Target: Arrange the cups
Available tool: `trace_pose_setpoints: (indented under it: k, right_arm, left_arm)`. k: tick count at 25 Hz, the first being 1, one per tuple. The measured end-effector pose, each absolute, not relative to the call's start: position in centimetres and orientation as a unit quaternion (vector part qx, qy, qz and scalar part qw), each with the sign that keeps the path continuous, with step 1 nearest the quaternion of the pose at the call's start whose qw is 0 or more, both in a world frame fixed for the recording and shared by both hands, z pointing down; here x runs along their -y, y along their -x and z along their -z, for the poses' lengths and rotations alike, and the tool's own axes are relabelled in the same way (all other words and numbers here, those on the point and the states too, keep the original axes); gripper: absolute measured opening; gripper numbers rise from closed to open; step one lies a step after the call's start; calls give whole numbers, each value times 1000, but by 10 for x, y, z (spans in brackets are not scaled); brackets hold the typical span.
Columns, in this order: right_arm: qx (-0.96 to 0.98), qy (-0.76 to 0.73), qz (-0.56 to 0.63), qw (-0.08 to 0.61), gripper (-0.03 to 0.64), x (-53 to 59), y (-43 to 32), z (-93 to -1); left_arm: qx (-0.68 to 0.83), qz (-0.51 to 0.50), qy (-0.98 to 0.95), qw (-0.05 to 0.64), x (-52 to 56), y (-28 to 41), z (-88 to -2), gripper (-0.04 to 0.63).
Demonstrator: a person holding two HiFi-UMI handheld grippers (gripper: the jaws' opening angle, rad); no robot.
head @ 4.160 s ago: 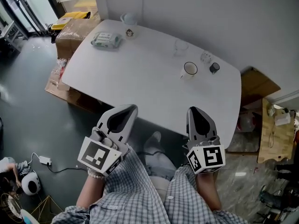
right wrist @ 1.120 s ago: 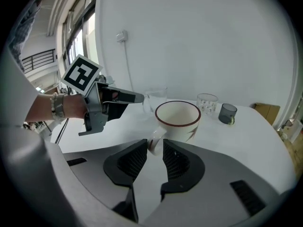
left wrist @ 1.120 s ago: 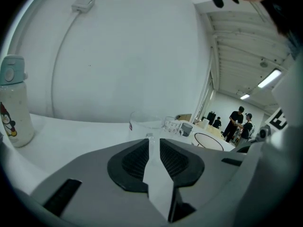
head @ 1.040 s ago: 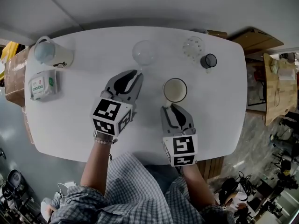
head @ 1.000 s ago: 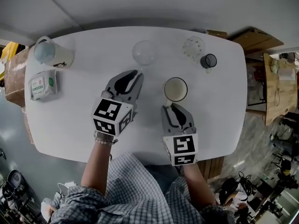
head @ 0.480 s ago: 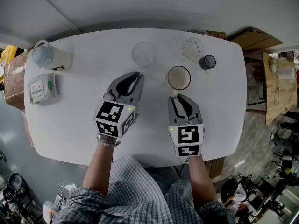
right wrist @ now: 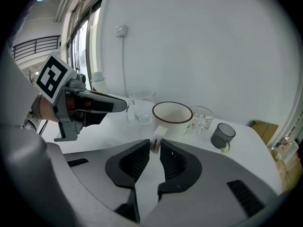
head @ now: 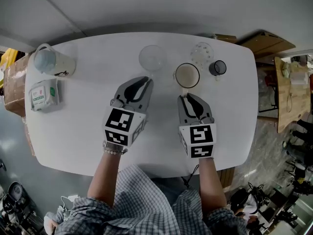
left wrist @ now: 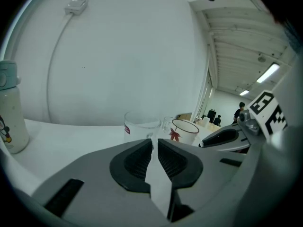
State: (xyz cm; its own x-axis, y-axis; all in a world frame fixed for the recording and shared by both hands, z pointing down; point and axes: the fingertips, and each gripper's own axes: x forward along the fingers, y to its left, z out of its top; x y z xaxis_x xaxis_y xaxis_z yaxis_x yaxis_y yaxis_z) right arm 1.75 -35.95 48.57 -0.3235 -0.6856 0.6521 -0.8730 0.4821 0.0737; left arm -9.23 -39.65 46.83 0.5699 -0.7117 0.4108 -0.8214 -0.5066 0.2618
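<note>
my right hand-held gripper [head: 184, 96] pinches the handle of the white mug [head: 187, 75], toward the far side of the worktop [head: 83, 111]. my left hand-held gripper [head: 145, 81] is closed on nothing, just short of a clear glass mug [head: 152, 58]. beyond the white mug stand a ribbed glass [head: 202, 51] and a grey cup [head: 217, 67].

White table [head: 88, 126], plain white wall [head: 146, 4], grey floor [head: 14, 146], wooden furniture [head: 286, 92] at right.

The white round-cornered table [head: 78, 126] bore a blue-lidded white bottle [head: 49, 60] at its far left corner and a wipes packet [head: 43, 94] by the left edge. Along the far edge stood a clear glass mug [head: 151, 58], a dark-rimmed white mug [head: 187, 75], a patterned clear tumbler [head: 202, 50] and a small grey cup [head: 218, 67].
</note>
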Motion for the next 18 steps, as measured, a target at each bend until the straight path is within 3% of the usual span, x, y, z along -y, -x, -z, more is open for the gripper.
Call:
trace_pose_setpoints:
  k: [18]
  right_arm:
    - [822, -460, -138, 304, 77, 413, 7, -487]
  left_arm:
    - [448, -118, -859, 218, 405, 93, -468, 49]
